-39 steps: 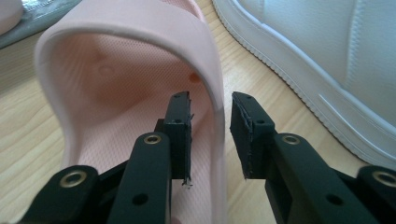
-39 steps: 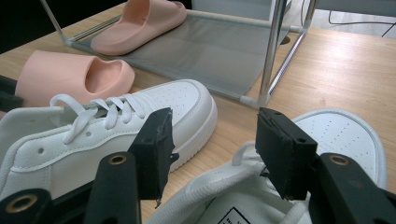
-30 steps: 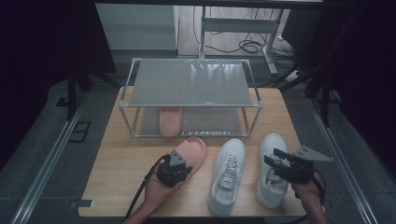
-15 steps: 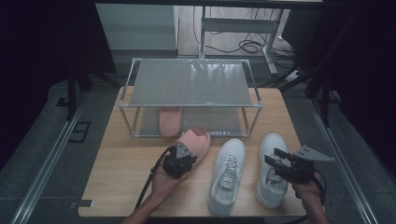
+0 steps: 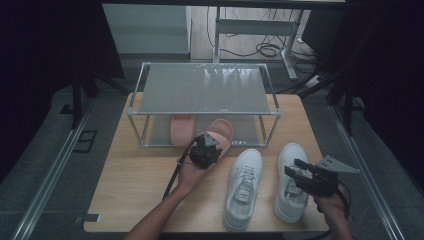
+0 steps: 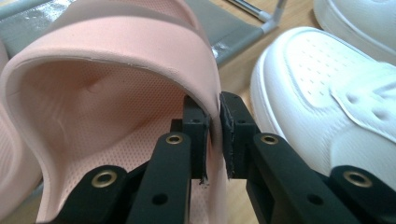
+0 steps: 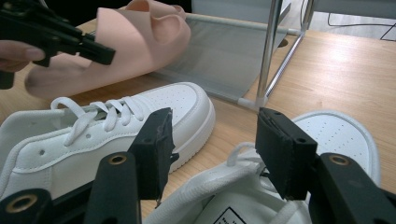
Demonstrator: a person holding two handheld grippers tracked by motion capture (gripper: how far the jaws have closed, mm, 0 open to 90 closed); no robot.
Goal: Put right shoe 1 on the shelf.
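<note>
One pink slipper [image 5: 220,131] pinched by left hand-held gripper [image 6: 214,122], toe toward rack [image 5: 205,90], right hand-held gripper [image 7: 212,144] spread.

A wooden counter [image 5: 140,185] stands on grey floor [image 5: 45,165] in a dim room with dark surroundings on both sides. Behind it a pale wall panel [image 5: 145,27] and the legs of a metal desk [image 5: 250,27], with black cables [image 5: 260,49] on the floor beneath
</note>
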